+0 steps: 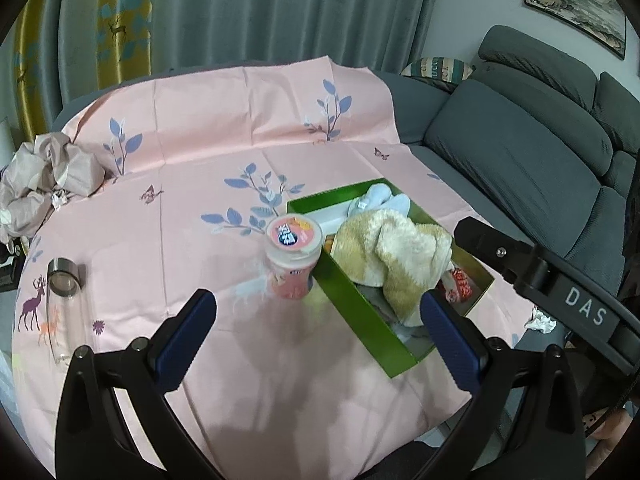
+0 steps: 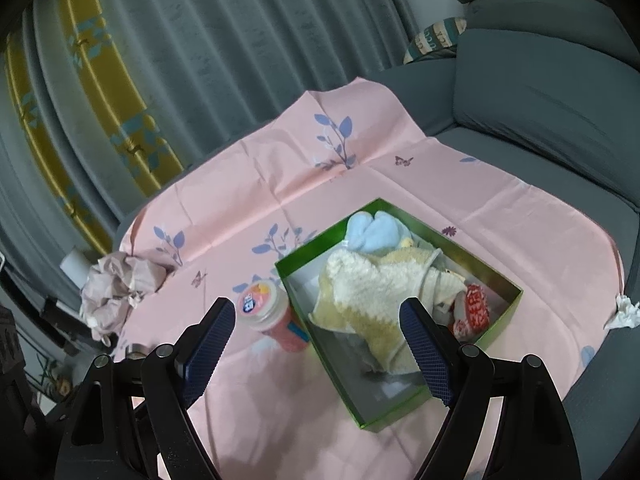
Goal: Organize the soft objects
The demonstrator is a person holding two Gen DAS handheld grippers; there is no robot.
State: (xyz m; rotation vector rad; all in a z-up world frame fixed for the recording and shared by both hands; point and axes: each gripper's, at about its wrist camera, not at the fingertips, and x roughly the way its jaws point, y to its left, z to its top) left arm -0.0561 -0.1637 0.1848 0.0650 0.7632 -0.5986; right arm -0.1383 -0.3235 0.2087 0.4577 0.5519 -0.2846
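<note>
A green box (image 1: 352, 304) (image 2: 296, 288) sits on the pink cloth. Inside lie a cream and yellow fluffy towel (image 1: 396, 256) (image 2: 368, 292), a pale blue soft item (image 1: 380, 198) (image 2: 372, 232) at the far end, and a red packet (image 1: 460, 286) (image 2: 476, 310). My left gripper (image 1: 316, 312) hovers open over the cloth near the box's front corner, nothing between its fingers. My right gripper (image 2: 316, 324) stands open above the box's near end, also holding nothing. The right gripper's black body (image 1: 560, 288) shows at the right in the left wrist view.
A pink-lidded jar (image 1: 294, 256) (image 2: 268, 314) stands by the box's left side. A clear glass bottle (image 1: 66, 308) lies at the left. Crumpled beige fabric (image 1: 44, 180) (image 2: 120, 288) sits on the far left. A white tissue (image 1: 540, 320) (image 2: 624, 312) lies right. Grey sofa (image 1: 540, 152) behind.
</note>
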